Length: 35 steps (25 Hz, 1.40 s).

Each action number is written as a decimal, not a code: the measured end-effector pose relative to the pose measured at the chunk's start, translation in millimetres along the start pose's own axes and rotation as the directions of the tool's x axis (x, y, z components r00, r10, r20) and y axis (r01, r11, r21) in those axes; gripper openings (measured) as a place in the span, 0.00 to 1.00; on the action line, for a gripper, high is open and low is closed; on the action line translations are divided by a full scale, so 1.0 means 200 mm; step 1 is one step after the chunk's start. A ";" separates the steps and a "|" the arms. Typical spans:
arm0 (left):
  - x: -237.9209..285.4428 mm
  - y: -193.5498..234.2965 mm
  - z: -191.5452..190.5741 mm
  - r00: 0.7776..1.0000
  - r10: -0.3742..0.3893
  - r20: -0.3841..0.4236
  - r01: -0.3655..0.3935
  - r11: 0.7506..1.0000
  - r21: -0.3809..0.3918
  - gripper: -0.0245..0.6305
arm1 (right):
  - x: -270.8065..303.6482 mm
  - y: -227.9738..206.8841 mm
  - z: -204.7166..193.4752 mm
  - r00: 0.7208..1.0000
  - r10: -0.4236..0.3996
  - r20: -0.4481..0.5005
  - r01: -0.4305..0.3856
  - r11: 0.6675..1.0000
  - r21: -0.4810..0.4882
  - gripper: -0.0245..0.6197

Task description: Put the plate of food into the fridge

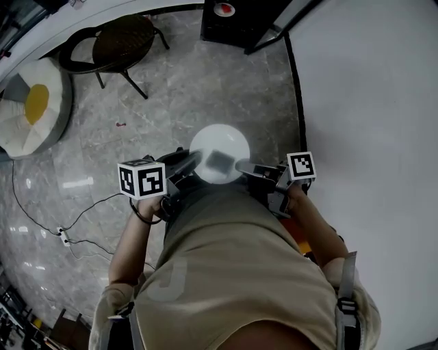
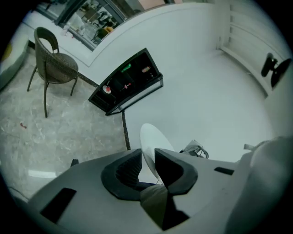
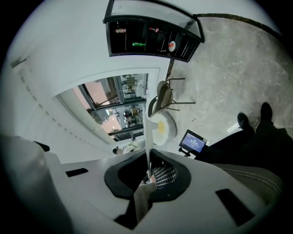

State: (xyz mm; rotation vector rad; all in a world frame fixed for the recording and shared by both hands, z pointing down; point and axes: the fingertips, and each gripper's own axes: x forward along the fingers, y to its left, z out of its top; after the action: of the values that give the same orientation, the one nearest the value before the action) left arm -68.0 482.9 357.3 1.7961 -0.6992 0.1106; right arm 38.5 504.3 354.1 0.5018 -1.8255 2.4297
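In the head view a round white plate (image 1: 219, 152) with a grey piece of food (image 1: 219, 162) on it is held level in front of my chest. My left gripper (image 1: 194, 161) grips its left rim and my right gripper (image 1: 245, 166) grips its right rim. In the left gripper view the plate (image 2: 150, 139) shows edge-on, pinched between the dark pads of the left gripper (image 2: 149, 160). The right gripper view shows the plate (image 3: 147, 132) as a thin white line running into the right gripper (image 3: 149, 167), whose pads are closed on it.
A broad white surface (image 1: 369, 102) fills the right side. A black cabinet with a red dot (image 1: 231, 15) stands ahead on the marble floor. To the left are a dark chair (image 1: 120, 41), a white and yellow round cushion (image 1: 31, 106) and a cable (image 1: 65, 236).
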 end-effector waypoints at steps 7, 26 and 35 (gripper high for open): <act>-0.06 -0.04 0.13 0.991 -0.102 0.082 0.094 0.991 0.101 0.15 | 0.06 0.08 0.04 1.000 0.028 0.006 -0.027 0.990 -0.137 0.08; 0.11 -0.11 0.36 0.986 0.012 0.169 -0.041 0.985 0.170 0.15 | -0.03 0.19 0.33 1.000 0.001 -0.001 -0.001 0.971 -0.239 0.08; 0.35 -0.17 0.46 0.983 0.062 0.176 -0.092 0.982 0.168 0.15 | -0.20 0.19 0.55 1.000 0.009 0.003 -0.008 0.966 -0.260 0.08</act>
State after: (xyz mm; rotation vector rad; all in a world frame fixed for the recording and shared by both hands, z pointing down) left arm -18.8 377.4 324.7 1.9630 -0.9047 0.0730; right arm 91.0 394.7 334.4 0.4775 -2.1093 2.1468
